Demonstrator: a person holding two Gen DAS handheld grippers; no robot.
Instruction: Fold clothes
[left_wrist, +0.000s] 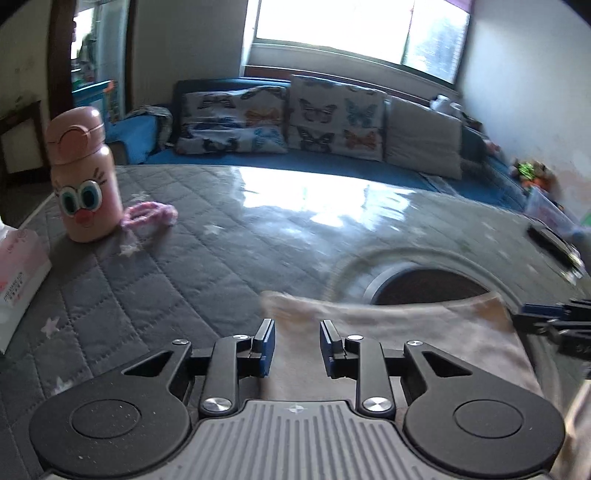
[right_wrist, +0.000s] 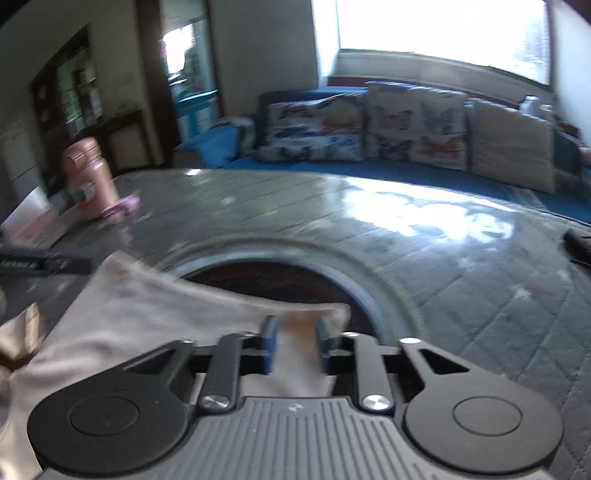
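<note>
A pale beige garment (left_wrist: 413, 339) lies on the grey quilted table cover (left_wrist: 166, 288), partly over a round dark opening (left_wrist: 424, 286). My left gripper (left_wrist: 297, 345) is open, its fingers set either side of the garment's left corner. In the right wrist view the same garment (right_wrist: 147, 325) spreads to the left, and my right gripper (right_wrist: 295, 343) is open with the garment's right corner between its fingers. The right gripper also shows at the right edge of the left wrist view (left_wrist: 554, 321). The left gripper's finger (right_wrist: 44, 264) shows at the left.
A pink cartoon-face bottle (left_wrist: 83, 173) stands at the far left with a pink knitted item (left_wrist: 149, 216) beside it. A tissue box (left_wrist: 18, 280) sits at the left edge. A dark flat object (left_wrist: 554, 245) lies far right. A blue sofa (left_wrist: 295, 158) with butterfly cushions stands behind.
</note>
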